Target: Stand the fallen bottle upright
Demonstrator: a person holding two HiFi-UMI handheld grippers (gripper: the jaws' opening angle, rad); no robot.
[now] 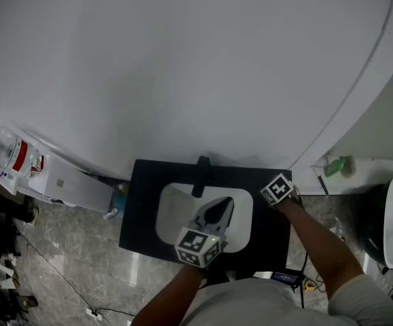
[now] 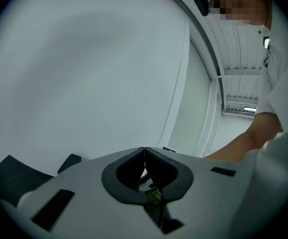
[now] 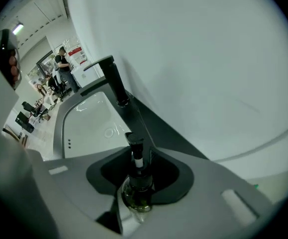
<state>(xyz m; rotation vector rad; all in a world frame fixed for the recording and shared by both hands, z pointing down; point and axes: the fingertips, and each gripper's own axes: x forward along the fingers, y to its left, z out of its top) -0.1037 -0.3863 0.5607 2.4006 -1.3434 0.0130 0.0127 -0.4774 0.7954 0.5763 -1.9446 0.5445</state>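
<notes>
the right gripper (image 3: pixel 139 153) has its jaws clamped on the bottle (image 3: pixel 138 185), held above the dark surface (image 3: pixel 156 133) beside the sink (image 3: pixel 89 118) (left gripper (image 2: pixel 144 152) jaws pressed together, empty). grasp done; standing it upright is left.

The bottle (image 3: pixel 136 195) looked like clear, glossy, green-tinted glass or plastic, with a dark matt pump top. The right gripper (image 3: pixel 140 153) and the left gripper (image 2: pixel 144 152) had smooth matt grey plastic shells with darker inner linings. The sink (image 3: pixel 79 133) was glossy white, ceramic-looking, in a matt black counter (image 1: pixel 138 209) with a matt black tap (image 3: pixel 113 81). The far wall (image 1: pixel 182 60) was smooth matt white. The floor (image 1: pixel 81 263) looked like polished grey stone.
</notes>
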